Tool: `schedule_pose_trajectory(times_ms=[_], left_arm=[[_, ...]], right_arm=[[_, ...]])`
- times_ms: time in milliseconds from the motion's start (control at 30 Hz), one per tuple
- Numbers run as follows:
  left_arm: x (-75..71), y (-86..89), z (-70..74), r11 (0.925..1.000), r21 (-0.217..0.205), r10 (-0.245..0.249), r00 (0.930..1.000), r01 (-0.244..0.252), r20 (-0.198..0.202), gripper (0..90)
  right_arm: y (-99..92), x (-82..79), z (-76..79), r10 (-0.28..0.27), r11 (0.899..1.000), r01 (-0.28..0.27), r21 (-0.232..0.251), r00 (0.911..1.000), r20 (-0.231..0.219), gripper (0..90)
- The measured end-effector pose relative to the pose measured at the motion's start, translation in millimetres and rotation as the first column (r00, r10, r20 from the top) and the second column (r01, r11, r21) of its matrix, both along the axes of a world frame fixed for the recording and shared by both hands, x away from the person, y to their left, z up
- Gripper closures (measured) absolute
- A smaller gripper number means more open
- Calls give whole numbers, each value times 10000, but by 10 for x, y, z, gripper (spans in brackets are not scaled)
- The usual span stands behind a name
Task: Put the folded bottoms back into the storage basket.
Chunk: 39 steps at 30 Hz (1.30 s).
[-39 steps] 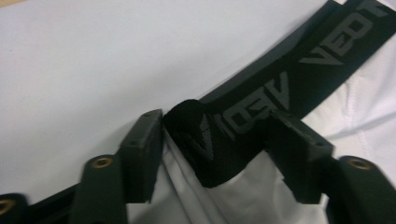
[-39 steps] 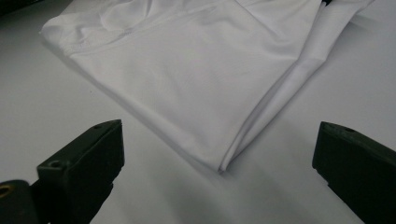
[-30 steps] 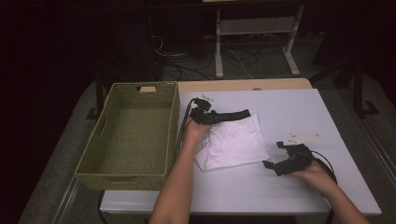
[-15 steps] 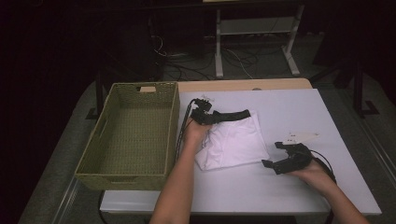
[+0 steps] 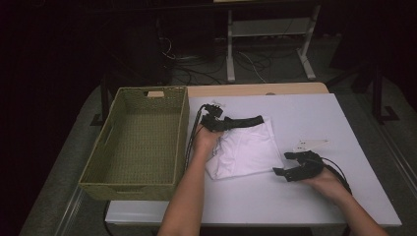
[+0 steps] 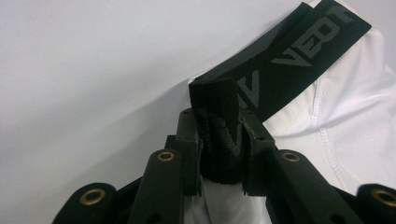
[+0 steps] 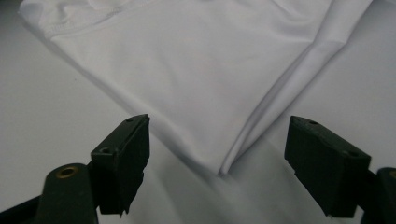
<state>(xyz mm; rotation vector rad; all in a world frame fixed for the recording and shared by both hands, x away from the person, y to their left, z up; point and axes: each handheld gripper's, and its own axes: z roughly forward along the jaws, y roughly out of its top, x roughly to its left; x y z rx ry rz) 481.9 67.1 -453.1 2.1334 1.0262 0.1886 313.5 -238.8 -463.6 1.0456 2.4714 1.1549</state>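
A white garment (image 5: 246, 147) with a black waistband (image 5: 243, 122) lies flat on the white table (image 5: 305, 113). My left gripper (image 5: 221, 124) is at its upper left corner, shut on a fold of the waistband (image 6: 299, 60). The black band is pinched between the left gripper's (image 6: 219, 140) pads. My right gripper (image 5: 282, 163) rests low on the table at the garment's lower right corner. Its jaws have just been closing but still stand well apart. The garment's corner (image 7: 196, 60) lies between and ahead of the right gripper (image 7: 217, 154), and the pads do not touch it.
A woven green basket (image 5: 98, 162) with nothing in it stands at the table's left side, close to my left forearm. Bare table (image 5: 344, 123) stretches right of and behind the garment. Past the far edge are a dark floor, cables and a white stand (image 5: 268, 29).
Both hands keep their places. The right gripper's jaws look slightly narrower than before.
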Motion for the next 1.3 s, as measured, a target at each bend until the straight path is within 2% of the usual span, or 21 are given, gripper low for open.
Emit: schedule_pose_trajectory(times_ms=[200, 300, 533, 567, 600, 767, 1100, 1300], left_arm=[[-2, -3, 3, 10000, 39, 22, 10000, -22, -7, 718], [-6, -6, 4, 10000, 52, 46, 10000, -46, 4, 718], [-10, -9, 4, 10000, 64, 72, 10000, -72, 26, 719], [-10, -9, 4, 10000, 64, 72, 10000, -72, 26, 719], [-12, -9, 3, 9999, 53, 85, 10000, -86, 38, 719], [-21, -18, 7, 9999, 132, 79, 9999, -80, 117, 724], [-55, -54, 30, 9994, 321, 74, 9992, -87, 392, 758], [-79, -101, 85, 9995, 307, -117, 9982, 99, 581, 766]], right_arm=[[3, -1, -33, 97, 9998, -96, -200, 9999, 40, 305], [16, -22, -42, 53, 9993, -42, -373, 9996, 288, 369], [49, -54, -35, 209, 9987, -187, -470, 9987, 460, 573], [49, -54, -35, 209, 9987, -187, -470, 9987, 460, 573], [43, -49, -34, 180, 9989, -161, -431, 9988, 448, 645], [51, -41, -30, 291, 9989, -278, -373, 9989, 355, 803], [85, -33, 6, 276, 9982, -266, -536, 9995, 174, 841], [56, -38, 81, 225, 9997, -224, -62, 9997, 122, 842]])
